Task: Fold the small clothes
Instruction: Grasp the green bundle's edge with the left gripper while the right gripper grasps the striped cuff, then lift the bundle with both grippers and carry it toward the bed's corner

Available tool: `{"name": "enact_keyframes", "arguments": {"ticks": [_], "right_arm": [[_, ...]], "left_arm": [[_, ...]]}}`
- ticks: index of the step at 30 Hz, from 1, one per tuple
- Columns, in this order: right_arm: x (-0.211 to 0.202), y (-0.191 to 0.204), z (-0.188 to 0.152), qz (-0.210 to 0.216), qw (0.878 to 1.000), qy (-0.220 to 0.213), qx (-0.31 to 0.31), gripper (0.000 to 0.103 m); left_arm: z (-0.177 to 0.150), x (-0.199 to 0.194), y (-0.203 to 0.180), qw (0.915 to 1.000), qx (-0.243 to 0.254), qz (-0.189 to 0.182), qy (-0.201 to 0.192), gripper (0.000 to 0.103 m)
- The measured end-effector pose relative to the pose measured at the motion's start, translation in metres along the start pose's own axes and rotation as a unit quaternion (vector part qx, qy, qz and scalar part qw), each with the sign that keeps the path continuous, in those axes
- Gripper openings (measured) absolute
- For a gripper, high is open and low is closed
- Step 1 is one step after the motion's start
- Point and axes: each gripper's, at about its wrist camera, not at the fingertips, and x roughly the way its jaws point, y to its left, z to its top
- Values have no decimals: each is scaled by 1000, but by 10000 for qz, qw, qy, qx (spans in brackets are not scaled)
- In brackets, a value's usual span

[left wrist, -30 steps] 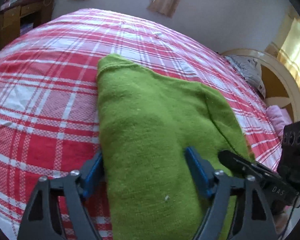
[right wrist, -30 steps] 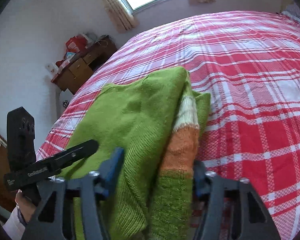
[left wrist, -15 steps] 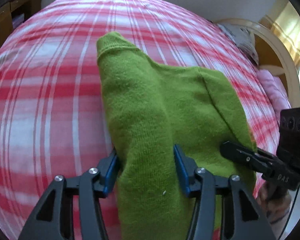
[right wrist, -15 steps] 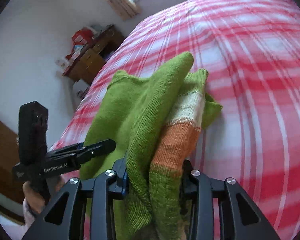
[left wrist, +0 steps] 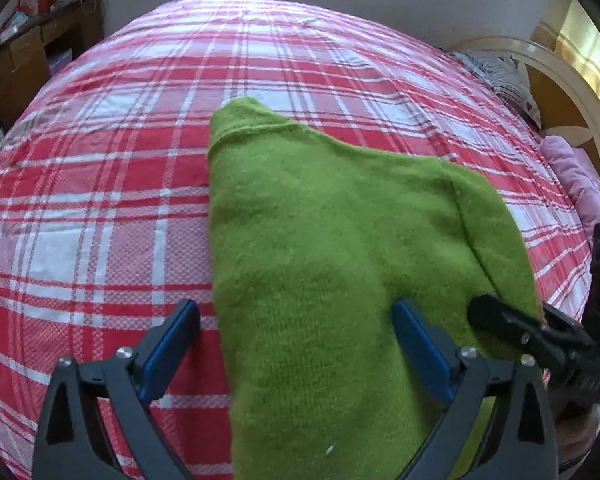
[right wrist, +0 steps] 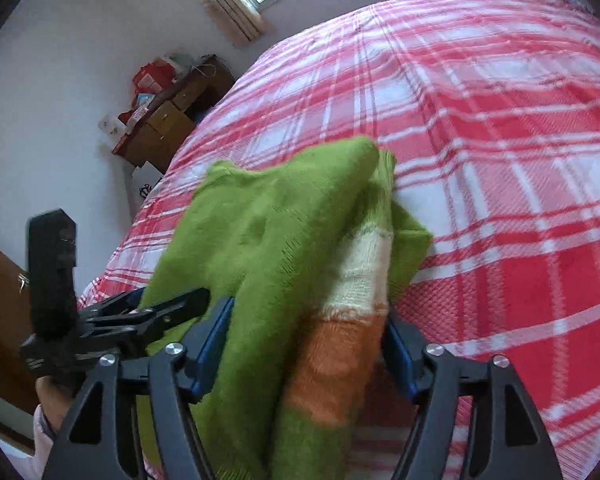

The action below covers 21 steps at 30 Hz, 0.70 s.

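The bed (left wrist: 140, 128) carried a red-and-white plaid cover and filled both views. A desk (right wrist: 168, 120) stood beyond its far corner, against the wall.

The sweater (left wrist: 332, 240) lay on the bed, near the edge closest to both cameras. It was green, with a white and an orange band (right wrist: 340, 356) showing along one folded layer in the right wrist view. Its layers were stacked loosely, not flat.

The left gripper (left wrist: 296, 340) had its jaws spread wide. The sweater's edge lay between them, but one blue pad stood clear of the cloth, on the cover side, so nothing was gripped. The right gripper (right wrist: 308, 344) had its jaws set closer, flanking the bunched layers. Contact on both pads appeared likely, yet whether they pinched the cloth could not be told.

Risks, as judged:
- If only the right side held, a lift would drag the sweater unevenly and skew the fold.
- The thick bunch at the right jaws could slip out, since several layers were stacked there.
- The left jaws, if closed low, could catch the cover along with the knit.
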Motion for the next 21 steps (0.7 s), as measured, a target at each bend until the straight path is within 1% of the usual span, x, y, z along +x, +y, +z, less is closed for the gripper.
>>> {"name": "enact_keyframes", "arguments": {"ticks": [1, 2, 3, 4, 5, 6, 7, 8, 9, 10, 12, 14, 21], "right_arm": [[2, 6, -3, -113, 9997, -44, -192, 75], [3, 9, -4, -192, 9994, -57, -298, 75], [3, 12, -4, -272, 9989, -54, -378, 75], [4, 16, -4, -362, 9985, -50, -420, 74], [3, 15, -7, -425, 9981, -54, -453, 68], [2, 18, -7, -463, 9977, -66, -501, 58], [0, 21, -9, -433, 9976, -79, -534, 53], [-1, 22, -11, -400, 9978, -89, -517, 47], [-3, 25, -13, -449, 9976, -126, -506, 45], [-4, 28, -14, -532, 9970, -175, -526, 44], [-8, 36, -18, -635, 9962, -258, -532, 42], [-16, 43, -23, -679, 9957, -374, -512, 41], [-43, 61, -45, -639, 9955, -564, -418, 41]], "left_arm": [[-2, 0, -2, 10000, 32, 30, -46, 100], [-3, 0, -4, 9999, 70, 49, -100, 97], [-4, -2, -6, 9998, 135, 34, -167, 90], [-5, -3, -9, 9996, 196, -16, -220, 86], [-6, -4, -12, 9993, 247, 10, -285, 84], [-7, -5, -13, 9992, 258, 37, -316, 79], [-8, -6, -15, 9990, 262, 63, -356, 76], [-10, -8, -18, 9986, 289, 128, -413, 70], [-11, -11, -21, 9982, 334, 187, -451, 62], [-12, -13, -25, 9976, 402, 272, -500, 59], [-16, -20, -33, 9950, 571, 525, -624, 46], [-19, -27, -35, 9937, 627, 628, -688, 43], [-30, -43, -33, 9955, 496, 489, -643, 40]]}}
